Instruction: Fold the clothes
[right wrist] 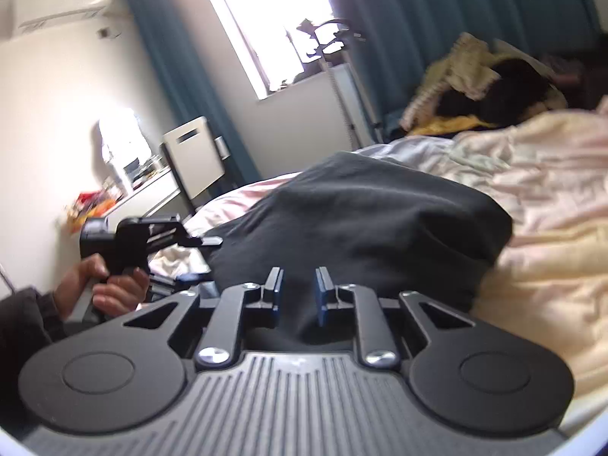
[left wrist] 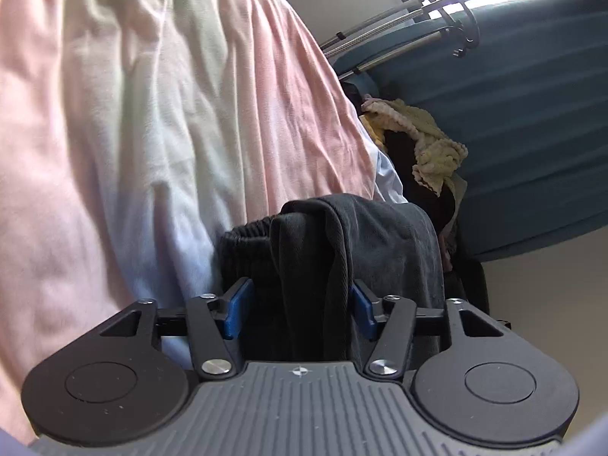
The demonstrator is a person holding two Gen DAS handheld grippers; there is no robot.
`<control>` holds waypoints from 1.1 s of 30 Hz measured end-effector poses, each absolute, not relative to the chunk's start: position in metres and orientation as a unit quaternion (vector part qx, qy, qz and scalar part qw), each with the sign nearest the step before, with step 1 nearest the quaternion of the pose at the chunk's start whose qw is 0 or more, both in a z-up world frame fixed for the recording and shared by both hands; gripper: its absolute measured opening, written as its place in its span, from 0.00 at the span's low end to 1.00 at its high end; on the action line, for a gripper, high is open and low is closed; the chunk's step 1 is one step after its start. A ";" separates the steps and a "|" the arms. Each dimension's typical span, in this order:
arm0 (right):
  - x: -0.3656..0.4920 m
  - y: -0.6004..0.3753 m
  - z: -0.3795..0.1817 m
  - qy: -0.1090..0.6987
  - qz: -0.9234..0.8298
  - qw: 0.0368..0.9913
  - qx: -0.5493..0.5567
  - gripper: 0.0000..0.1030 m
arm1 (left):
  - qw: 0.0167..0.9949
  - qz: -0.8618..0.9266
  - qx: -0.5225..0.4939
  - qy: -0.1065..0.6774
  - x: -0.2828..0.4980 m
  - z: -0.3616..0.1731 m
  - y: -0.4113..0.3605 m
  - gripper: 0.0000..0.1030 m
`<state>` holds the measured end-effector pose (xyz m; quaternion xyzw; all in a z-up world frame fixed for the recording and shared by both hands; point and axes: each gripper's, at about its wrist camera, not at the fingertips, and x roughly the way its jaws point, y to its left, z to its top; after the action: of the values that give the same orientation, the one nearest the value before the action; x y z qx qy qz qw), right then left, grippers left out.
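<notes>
Dark garment [left wrist: 342, 250] lies bunched on the bed [left wrist: 114, 152], on the pink-and-cream bedding. Left gripper [left wrist: 300, 307] fingers stand wide, dark cloth between the blue pads but not pinched. Right gripper [right wrist: 297, 294] fingers narrow, dark fabric in the gap, can't tell if pinched. Hand [right wrist: 110, 285] holds the left gripper at the bed's edge. Clothes pile [right wrist: 482, 83] at the far edge

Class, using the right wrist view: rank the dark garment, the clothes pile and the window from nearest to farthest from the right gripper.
1. Dark garment, directly ahead of the right gripper.
2. Clothes pile, upper right on the bed.
3. Window, far wall, upper middle.
</notes>
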<state>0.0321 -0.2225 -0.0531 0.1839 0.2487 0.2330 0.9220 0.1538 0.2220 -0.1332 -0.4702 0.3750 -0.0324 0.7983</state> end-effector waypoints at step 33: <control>0.149 -0.281 -0.156 0.332 0.139 0.802 0.478 0.94 | 0.811 -0.166 -0.436 0.353 0.204 -0.138 0.213 0.83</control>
<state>0.1492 -0.2808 -0.1557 0.4779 0.3315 0.1386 0.8015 0.2043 0.2126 -0.1378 -0.4363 0.3528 -0.1660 0.8110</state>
